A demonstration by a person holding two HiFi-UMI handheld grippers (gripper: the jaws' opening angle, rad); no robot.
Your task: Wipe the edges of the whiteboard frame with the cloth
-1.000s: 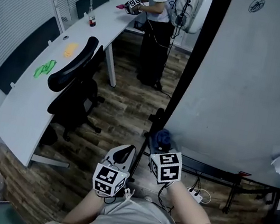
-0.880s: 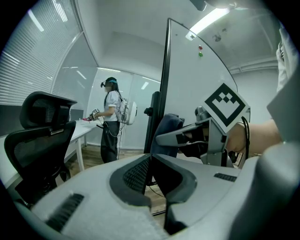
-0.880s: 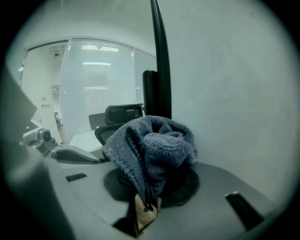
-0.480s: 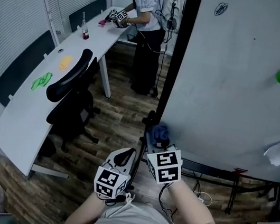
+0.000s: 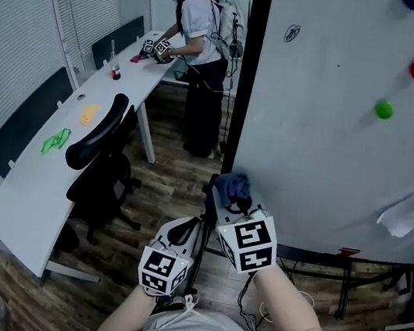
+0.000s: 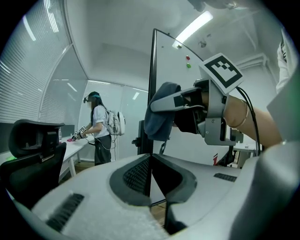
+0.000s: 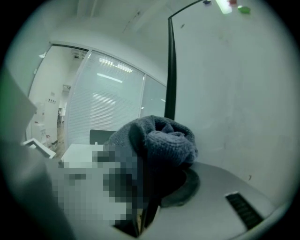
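Blue-grey knitted cloth [image 5: 233,189] is bunched into a wad between the jaws of the right tool [image 5: 234,202], which are clamped firmly on it. The wad sits low down at the black left edge of the whiteboard frame [image 5: 248,73], near the bottom corner. In the right gripper view the black strip rises straight up behind the cloth, though whether fabric and frame touch cannot be told. The left tool [image 5: 186,232] hangs just beside and below the right one, its jaws pressed together with nothing between them, taking no part in the work. The step in hand looks like the start of a pass along the vertical left edge, with most of the frame apparently unwiped. The next move likely calls for pressing the wad against the narrow strip and sliding it upward along the edge, keeping the grip tight so the cloth does not slip out.
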